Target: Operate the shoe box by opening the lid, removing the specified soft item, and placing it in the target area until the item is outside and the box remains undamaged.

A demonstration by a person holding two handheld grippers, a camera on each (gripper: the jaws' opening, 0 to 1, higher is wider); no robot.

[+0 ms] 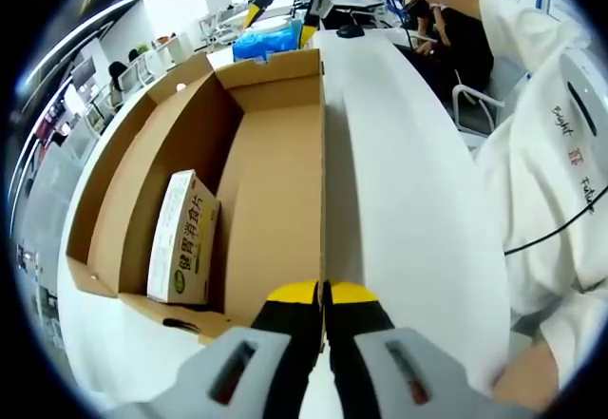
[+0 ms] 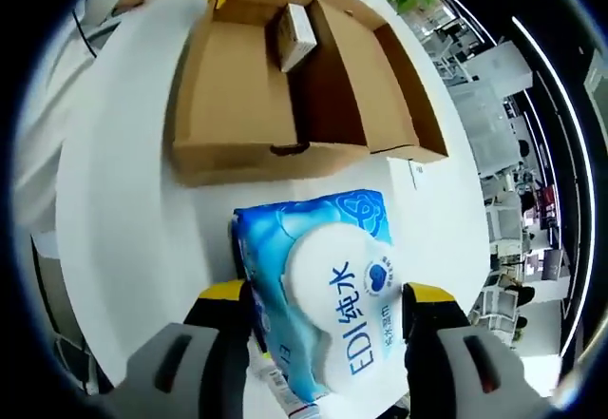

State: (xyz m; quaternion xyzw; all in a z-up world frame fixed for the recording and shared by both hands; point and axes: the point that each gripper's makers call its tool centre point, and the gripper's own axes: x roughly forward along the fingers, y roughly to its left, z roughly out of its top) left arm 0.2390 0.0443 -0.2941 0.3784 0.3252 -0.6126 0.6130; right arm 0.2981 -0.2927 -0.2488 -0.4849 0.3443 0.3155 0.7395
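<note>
Two hand-held grippers are at work, and yours on the right already has the soft item: the blue wet-wipe pack sits between its yellow-tipped jaws, which are clamped on the pack's two sides, with the white round lid of the pack facing the camera. The pack is outside the shoe box, hanging over the white bench just beyond the box's near end wall. Seen from the box, the pack lies off that short end, with bare bench between them; its long axis runs roughly in line with the box's length, along the direction your jaws point. Your left hand-held gripper is at the opposite end of the box, its jaws together and pinched on the top edge of the cardboard wall that divides the box from the bench beside it, so the box looks to be steadied. Inside the box a small white carton rests against the far side wall from that pinched edge; the open lid lies flat alongside the box. By my reading the removal is done and placing remains. The right hand is the one to do it: the target area cannot be told from these views, so lower the pack onto open bench away from the box's end wall, keeping the left grip light so the cardboard does not crease.
</note>
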